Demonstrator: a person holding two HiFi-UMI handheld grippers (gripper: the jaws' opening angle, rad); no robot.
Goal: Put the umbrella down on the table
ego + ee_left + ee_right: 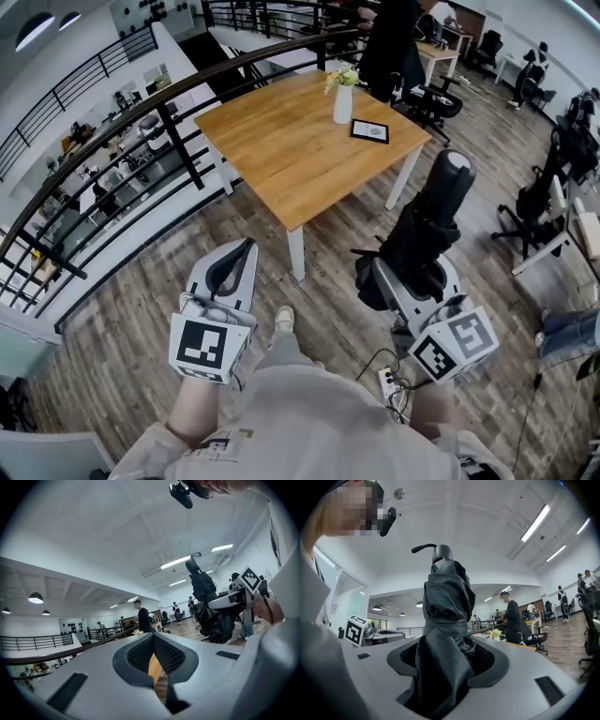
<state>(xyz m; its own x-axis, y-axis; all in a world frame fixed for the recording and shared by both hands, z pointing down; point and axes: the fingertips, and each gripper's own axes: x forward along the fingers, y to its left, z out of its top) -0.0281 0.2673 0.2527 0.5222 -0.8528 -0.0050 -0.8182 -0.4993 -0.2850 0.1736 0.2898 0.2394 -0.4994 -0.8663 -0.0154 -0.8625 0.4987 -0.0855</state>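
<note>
My right gripper (410,274) is shut on a folded black umbrella (427,230), held upright with its rounded handle end on top. In the right gripper view the umbrella (446,620) fills the space between the jaws and rises past them. My left gripper (234,270) is level with it on the left, shut with nothing in it. The wooden table (281,155) stands ahead, beyond both grippers and apart from them. From the left gripper view, the umbrella (206,604) shows at right.
A white vase of flowers (343,98) and a dark tablet (369,131) sit on the table's far right part. A dark railing (141,112) runs along the left. A person (513,616) stands behind the table. Office chairs (431,98) stand at right.
</note>
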